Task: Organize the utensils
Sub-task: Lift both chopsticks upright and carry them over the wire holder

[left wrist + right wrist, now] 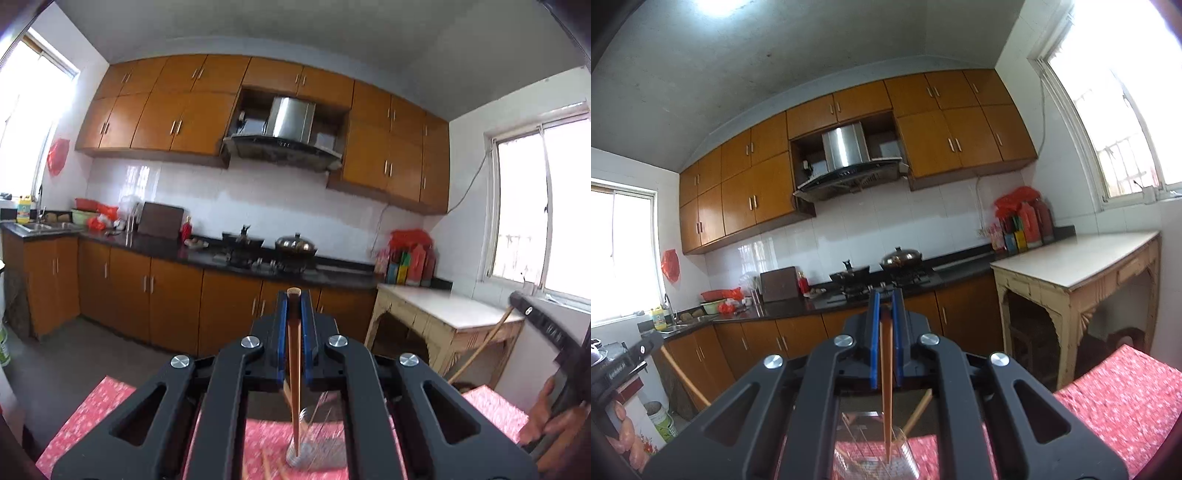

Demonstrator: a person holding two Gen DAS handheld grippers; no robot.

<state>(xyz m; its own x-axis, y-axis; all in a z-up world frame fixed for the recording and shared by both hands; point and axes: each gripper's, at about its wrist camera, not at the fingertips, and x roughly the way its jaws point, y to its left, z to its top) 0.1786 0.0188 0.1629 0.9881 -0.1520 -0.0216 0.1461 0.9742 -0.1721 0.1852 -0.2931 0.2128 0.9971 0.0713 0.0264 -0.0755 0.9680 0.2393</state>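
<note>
Over the red patterned tablecloth (92, 410), each gripper clamps one upright brown wooden chopstick: the left gripper (294, 299) and right gripper (886, 301), tips inside the clear glass holder (875, 458).

No legible text, label, brand or number anywhere. Faint pale lettering on the black device (617, 369) at the left edge, below the window (622, 254), too blurred to read. Packages (1023, 229) beside the range hood wall equally unreadable.

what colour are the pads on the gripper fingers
Blue, on both grippers; clearest in the right wrist view, where the pads flank a wooden chopstick.
</note>
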